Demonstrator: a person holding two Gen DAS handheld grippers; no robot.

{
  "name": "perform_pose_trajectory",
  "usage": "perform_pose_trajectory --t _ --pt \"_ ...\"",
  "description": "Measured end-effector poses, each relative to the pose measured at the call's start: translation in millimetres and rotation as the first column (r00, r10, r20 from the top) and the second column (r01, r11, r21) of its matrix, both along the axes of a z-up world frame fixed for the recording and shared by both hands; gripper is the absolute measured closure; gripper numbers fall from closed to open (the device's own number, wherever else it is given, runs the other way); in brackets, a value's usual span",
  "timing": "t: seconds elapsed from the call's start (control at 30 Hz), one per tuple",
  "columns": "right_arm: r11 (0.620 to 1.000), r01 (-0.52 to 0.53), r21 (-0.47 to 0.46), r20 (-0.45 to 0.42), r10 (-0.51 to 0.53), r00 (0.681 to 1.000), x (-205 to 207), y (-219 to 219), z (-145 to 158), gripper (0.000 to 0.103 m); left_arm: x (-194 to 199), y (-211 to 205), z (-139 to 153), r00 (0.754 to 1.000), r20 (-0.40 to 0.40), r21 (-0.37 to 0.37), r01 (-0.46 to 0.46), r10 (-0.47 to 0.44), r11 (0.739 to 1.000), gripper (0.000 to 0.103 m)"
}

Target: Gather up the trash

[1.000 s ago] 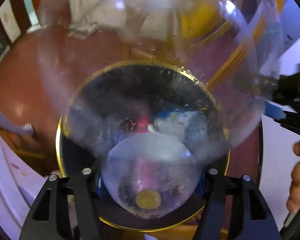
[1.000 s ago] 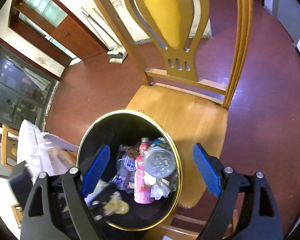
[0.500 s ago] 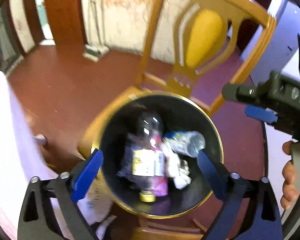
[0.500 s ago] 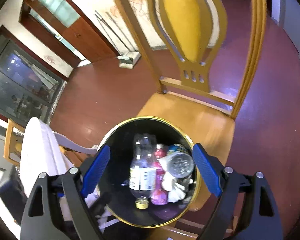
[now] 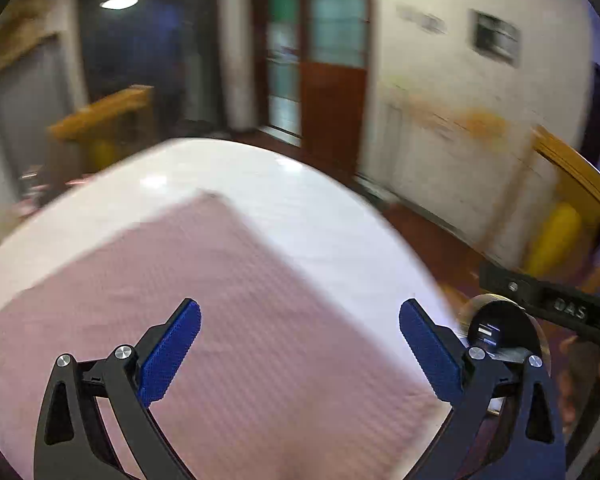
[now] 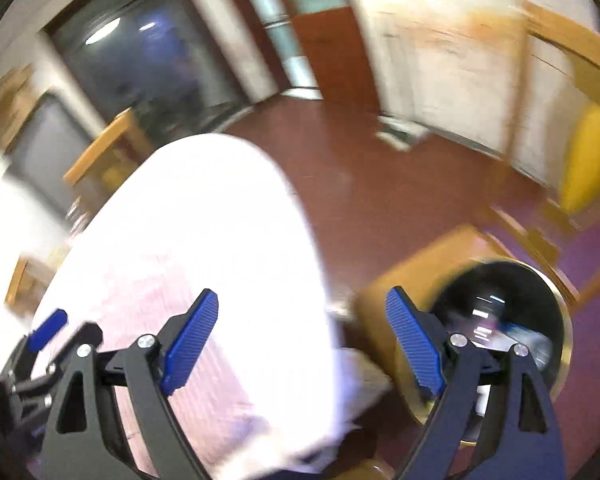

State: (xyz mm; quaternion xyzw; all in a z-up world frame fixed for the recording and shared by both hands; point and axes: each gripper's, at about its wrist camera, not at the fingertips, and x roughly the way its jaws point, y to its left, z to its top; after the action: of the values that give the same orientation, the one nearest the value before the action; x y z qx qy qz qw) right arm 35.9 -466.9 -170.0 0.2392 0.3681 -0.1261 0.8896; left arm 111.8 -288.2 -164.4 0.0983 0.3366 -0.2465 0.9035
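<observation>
My left gripper point(image 5: 300, 352) is open and empty above a table with a pink checked cloth point(image 5: 240, 300). My right gripper point(image 6: 302, 344) is open and empty, between the table point(image 6: 204, 232) and a black bin with a gold rim point(image 6: 512, 312). The bin stands on a wooden chair seat point(image 6: 404, 292) and holds bottles and paper trash, blurred here. A slice of the bin point(image 5: 496, 328) shows at the right edge of the left wrist view, below the other gripper point(image 5: 560, 308). Both views are motion-blurred.
A wooden chair with a yellow back pad point(image 6: 588, 160) stands at the right. Red-brown floor point(image 6: 380, 184) lies between table and wall. Another wooden chair point(image 5: 104, 120) stands beyond the table. A door point(image 5: 332, 108) and dark window point(image 6: 148, 60) are at the back.
The left gripper let a clear plastic bottle go into the bin. Both grippers then swung up and left, away from the bin and over the table.
</observation>
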Motion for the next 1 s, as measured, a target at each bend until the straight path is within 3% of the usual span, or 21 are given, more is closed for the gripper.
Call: perform_pose_trajectory --t 0.07,0.17,0.37,0.5,0.7,1.0 --pt "0.996 -0.085 -0.033 0.032 0.086 0.996 19.7 33.7 13.3 0.017 2.6 41.4 13.1 0.994 0.038 -0.008 -0.105 0.105 0.994 0.006" --pt "0.975 -0.195 -0.106 0.077 0.203 0.976 42.8 84.0 34.4 0.017 0.8 97.9 32.2 0.965 0.084 -0.030 -0.246 0.248 0.969 0.006" --pt "0.912 -0.383 -0.146 0.140 0.402 0.905 64.3 168.0 78.2 0.017 -20.8 184.6 71.2 0.886 0.151 -0.064 -0.434 0.439 0.899 0.006" --pt "0.877 -0.446 -0.178 0.180 0.474 0.862 62.5 208.3 99.5 0.014 -33.5 229.4 89.4 0.846 0.141 -0.094 -0.505 0.514 0.858 0.006" --pt "0.838 -0.494 -0.232 0.202 0.538 0.818 55.7 248.0 116.2 0.012 -58.3 275.6 119.9 0.752 0.222 -0.097 -0.616 0.621 0.782 0.006" --pt "0.833 -0.496 -0.244 0.215 0.546 0.810 48.1 266.5 119.7 0.011 -72.4 295.6 140.6 0.721 0.265 -0.125 -0.633 0.640 0.764 0.006"
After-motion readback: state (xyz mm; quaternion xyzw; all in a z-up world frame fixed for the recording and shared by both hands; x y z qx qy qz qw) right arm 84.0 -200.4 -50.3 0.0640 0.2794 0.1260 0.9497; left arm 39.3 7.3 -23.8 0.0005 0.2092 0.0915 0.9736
